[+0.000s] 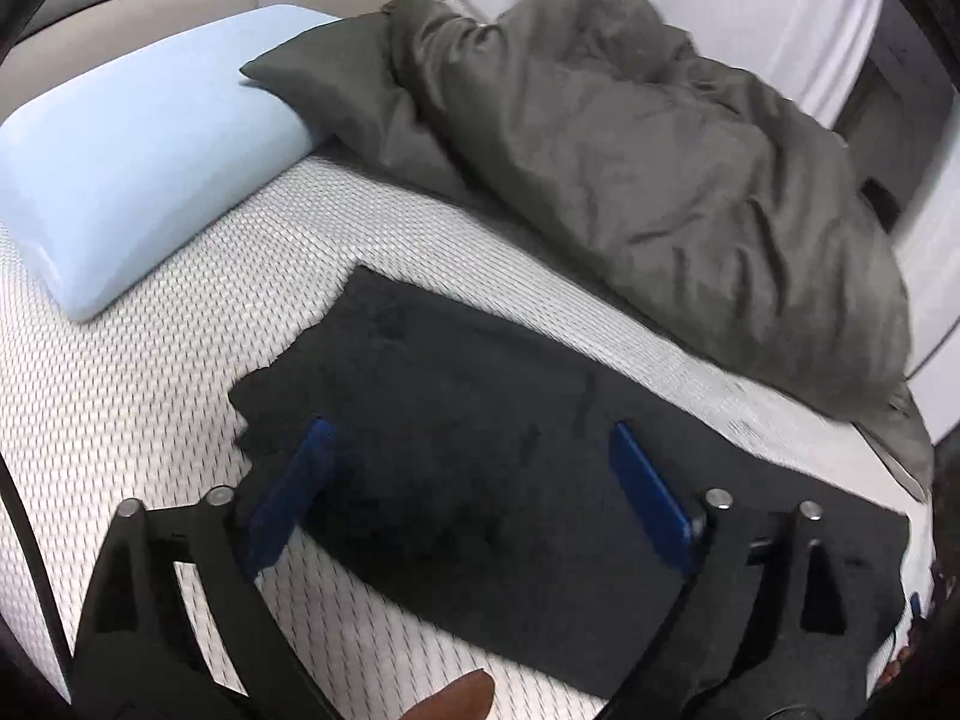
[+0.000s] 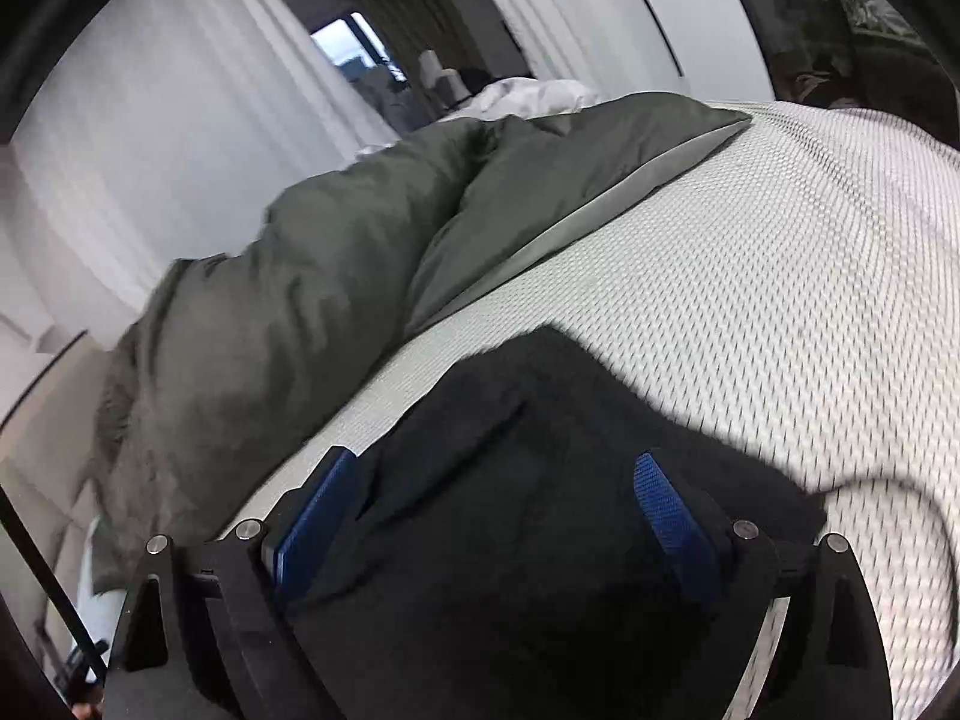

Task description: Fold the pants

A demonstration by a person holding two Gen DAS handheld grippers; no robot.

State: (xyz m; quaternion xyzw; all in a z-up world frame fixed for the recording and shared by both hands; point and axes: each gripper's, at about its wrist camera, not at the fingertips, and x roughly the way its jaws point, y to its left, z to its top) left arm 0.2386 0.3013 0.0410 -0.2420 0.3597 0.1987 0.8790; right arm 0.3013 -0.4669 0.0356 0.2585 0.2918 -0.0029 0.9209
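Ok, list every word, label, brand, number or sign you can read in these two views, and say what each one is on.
None: no readable text in either view.
Black pants: no tag or print visible.
Blue pillow, grey duvet, mattress cover: plain, no lettering.
Left gripper and right gripper: blue pads and black frames unmarked.
Distant room clutter in the right wrist view is too blurred to tell.

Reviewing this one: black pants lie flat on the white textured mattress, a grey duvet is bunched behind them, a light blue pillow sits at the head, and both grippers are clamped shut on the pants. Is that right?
Not quite. Both grippers are open, not clamped: the left gripper and right gripper each show blue pads spread wide above the black pants, as each wrist view shows. The mattress, grey duvet and light blue pillow are as stated.
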